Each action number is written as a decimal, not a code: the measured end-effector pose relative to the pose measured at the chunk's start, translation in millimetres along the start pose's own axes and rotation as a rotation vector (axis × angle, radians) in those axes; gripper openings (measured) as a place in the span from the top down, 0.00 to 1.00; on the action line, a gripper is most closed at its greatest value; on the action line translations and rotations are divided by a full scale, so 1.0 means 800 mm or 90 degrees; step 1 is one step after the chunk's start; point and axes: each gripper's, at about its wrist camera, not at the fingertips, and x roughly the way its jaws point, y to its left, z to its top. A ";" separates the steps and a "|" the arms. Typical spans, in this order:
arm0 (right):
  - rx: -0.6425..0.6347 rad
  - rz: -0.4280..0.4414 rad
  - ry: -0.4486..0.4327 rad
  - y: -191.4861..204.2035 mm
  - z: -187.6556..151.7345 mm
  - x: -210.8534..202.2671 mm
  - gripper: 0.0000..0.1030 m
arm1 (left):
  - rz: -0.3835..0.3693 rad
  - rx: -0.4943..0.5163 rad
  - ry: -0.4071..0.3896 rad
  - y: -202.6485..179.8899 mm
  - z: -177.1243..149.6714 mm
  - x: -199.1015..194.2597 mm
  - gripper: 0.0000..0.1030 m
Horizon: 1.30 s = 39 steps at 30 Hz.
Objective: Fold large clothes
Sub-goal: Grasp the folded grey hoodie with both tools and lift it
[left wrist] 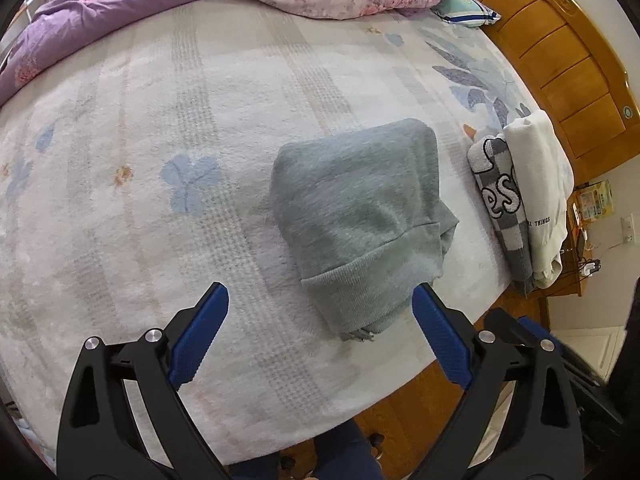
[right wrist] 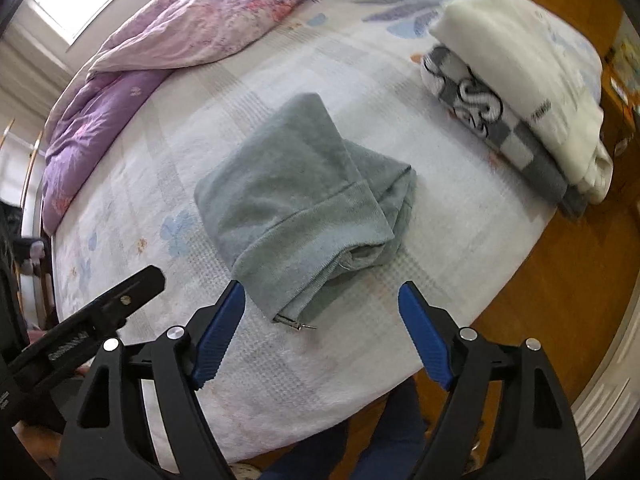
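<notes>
A grey-green sweatshirt (left wrist: 360,212) lies folded into a compact bundle on the bed, its ribbed hem toward me and a metal zipper pull at the near corner. It also shows in the right wrist view (right wrist: 296,200). My left gripper (left wrist: 320,296) is open and empty, hovering just in front of the bundle's near edge. My right gripper (right wrist: 320,294) is open and empty, also just short of the hem. The left gripper's body shows at the left of the right wrist view (right wrist: 92,320).
A stack of folded clothes, a white garment (left wrist: 536,184) on a grey checkered one (left wrist: 500,200), sits at the bed's right edge. A purple floral duvet (left wrist: 100,12) is heaped at the far side. A wooden headboard (left wrist: 560,52) is at the right. The bed's blanket (left wrist: 160,120) is pale and patterned.
</notes>
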 end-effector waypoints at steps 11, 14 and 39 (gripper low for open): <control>0.387 0.189 0.064 -0.117 -0.015 0.133 0.25 | -0.020 -0.013 0.045 0.034 0.063 0.111 0.10; 0.451 0.233 0.071 -0.132 -0.023 0.164 0.24 | 0.001 0.000 0.066 0.036 0.083 0.151 0.10; 0.512 0.396 0.088 -0.128 0.001 0.249 0.08 | -0.119 0.144 0.218 0.000 0.195 0.254 0.04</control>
